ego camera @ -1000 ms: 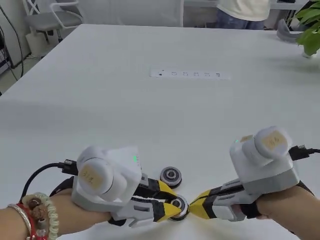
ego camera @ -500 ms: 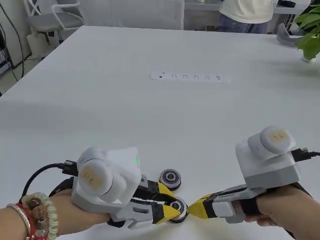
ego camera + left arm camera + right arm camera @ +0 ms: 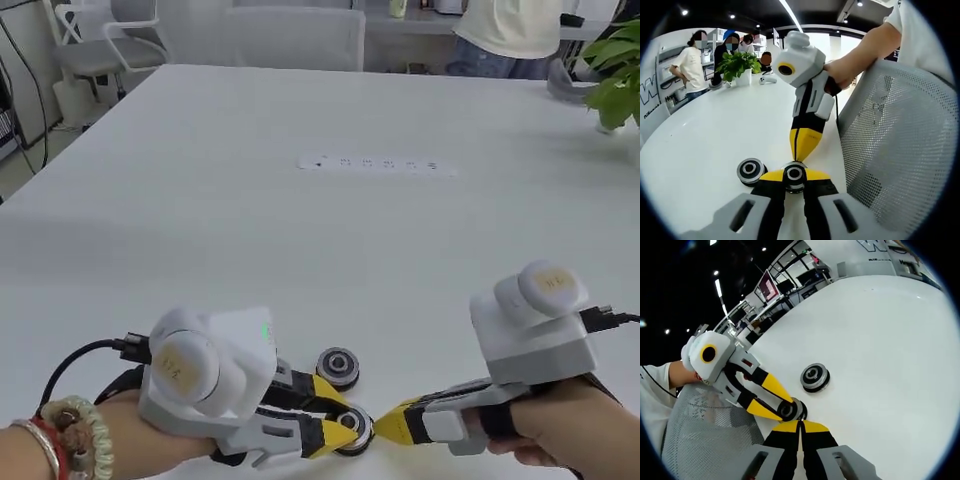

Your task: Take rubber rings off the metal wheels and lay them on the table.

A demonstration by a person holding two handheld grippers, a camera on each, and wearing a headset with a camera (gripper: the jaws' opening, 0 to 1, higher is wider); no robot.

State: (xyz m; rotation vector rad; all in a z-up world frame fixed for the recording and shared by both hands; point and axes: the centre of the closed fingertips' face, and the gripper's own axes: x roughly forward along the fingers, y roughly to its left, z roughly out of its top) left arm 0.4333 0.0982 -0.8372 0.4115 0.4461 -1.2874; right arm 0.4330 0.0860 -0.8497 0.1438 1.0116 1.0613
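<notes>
Near edge of the white surface (image 3: 250, 240): a metal wheel (image 3: 354, 430) is gripped between the yellow-tipped fingers (image 3: 771, 176) of the left gripper (image 3: 348, 422). The fingers are closed on its two sides, so that its hub is seen straight on in the left gripper view. The right gripper (image 3: 384, 428) is pointed at the same wheel from the opposite side. Its fingers (image 3: 816, 427) are pressed together with no gap seen between them, and their tips are set against the wheel's dark rim. Whether anything is pinched between them cannot be told. A second wheel (image 3: 338, 366) is laid flat on the surface just beyond the held one, apart from both grippers, with its dark outer ring in place. Farther across the surface a white power strip (image 3: 377, 164) is seen. At the far edge a potted plant (image 3: 615, 85), a pale chair (image 3: 295, 40) and a standing person (image 3: 505, 30) are caught.
</notes>
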